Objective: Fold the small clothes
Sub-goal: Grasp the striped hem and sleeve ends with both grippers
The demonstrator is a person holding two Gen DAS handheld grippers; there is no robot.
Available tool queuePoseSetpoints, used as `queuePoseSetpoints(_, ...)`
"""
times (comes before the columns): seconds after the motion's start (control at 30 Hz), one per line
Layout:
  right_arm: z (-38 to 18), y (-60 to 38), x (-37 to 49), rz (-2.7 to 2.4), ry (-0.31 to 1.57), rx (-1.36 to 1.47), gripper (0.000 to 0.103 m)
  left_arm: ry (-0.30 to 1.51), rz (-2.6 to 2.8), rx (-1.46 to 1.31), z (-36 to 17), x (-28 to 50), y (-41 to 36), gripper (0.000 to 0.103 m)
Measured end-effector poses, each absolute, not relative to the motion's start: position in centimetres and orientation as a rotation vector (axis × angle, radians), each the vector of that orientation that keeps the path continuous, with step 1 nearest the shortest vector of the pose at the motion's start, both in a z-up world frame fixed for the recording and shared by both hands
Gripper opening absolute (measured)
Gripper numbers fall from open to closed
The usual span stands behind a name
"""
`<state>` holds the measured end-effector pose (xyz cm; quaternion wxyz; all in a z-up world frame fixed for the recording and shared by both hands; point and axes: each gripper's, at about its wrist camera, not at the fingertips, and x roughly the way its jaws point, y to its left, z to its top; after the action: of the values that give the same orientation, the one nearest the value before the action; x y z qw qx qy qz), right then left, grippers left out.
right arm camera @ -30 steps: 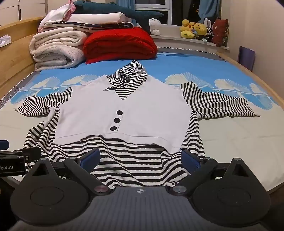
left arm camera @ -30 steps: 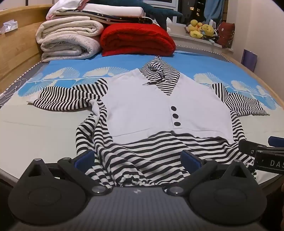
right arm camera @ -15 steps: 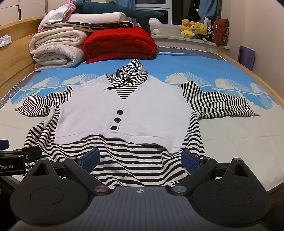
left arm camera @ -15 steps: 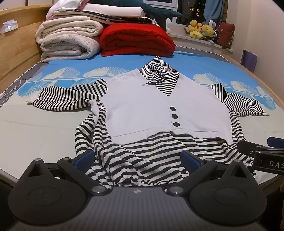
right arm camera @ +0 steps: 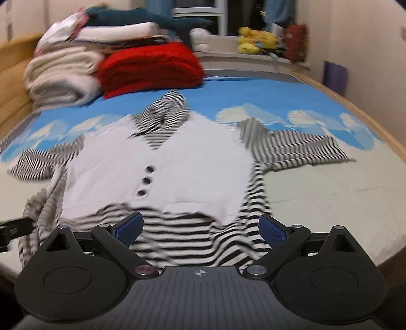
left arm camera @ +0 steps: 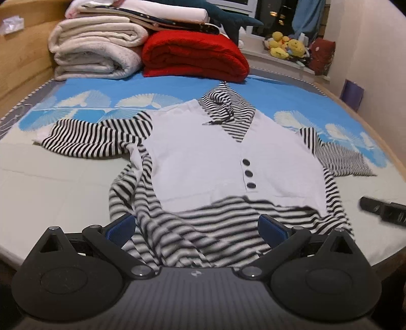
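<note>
- Warm, fairly dim indoor light falls evenly on the bed (left arm camera: pixel 50 177), with soft shadows and no glare.
- The right view is smeared all over; the striped top (right arm camera: pixel 162 162) and red blanket (right arm camera: pixel 152 66) lose their edges.
- The left view is sharper, soft only near the bottom.
- Fisheye bending curves both frames' edges, with dark corners.

Wooden bed frame (left arm camera: pixel 22 53) on the left, pale wall (left arm camera: pixel 368 50) right. Dark window (left arm camera: pixel 274 12) at the far end, so night lighting.

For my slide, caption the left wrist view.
Open left gripper poised at the hem of a striped hooded top spread flat on the bed.
</note>
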<state>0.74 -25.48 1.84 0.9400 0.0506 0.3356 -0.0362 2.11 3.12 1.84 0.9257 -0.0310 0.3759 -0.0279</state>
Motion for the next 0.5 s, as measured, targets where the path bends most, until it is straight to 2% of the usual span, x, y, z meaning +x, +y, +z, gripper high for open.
queuePoseSetpoints(0.07, 3.2, -27.9, 1.8, -0.087, 0.642, 0.100, 0.086, 0.758, -0.071, -0.032, 2.5, 3.4, 5.0, 0.103)
queuePoseSetpoints(0.2, 3.4, -31.9, 4.2, -0.133, 0.650, 0.041, 0.084, 0.856, -0.033, -0.044, 1.4, 6.8, 9.3, 0.102)
queuePoseSetpoints(0.4, -2.7, -35.6, 7.7, -0.129, 0.928, 0.137, 0.083, 1.230, 0.087, -0.139, -4.8, 10.1, 13.9, 0.094)
queuePoseSetpoints(0.5, -5.5, -34.6, 8.5, -0.112, 1.083, 0.109, 0.083, 1.160, 0.058, -0.144, -5.6, 10.7, 13.9, 0.087)
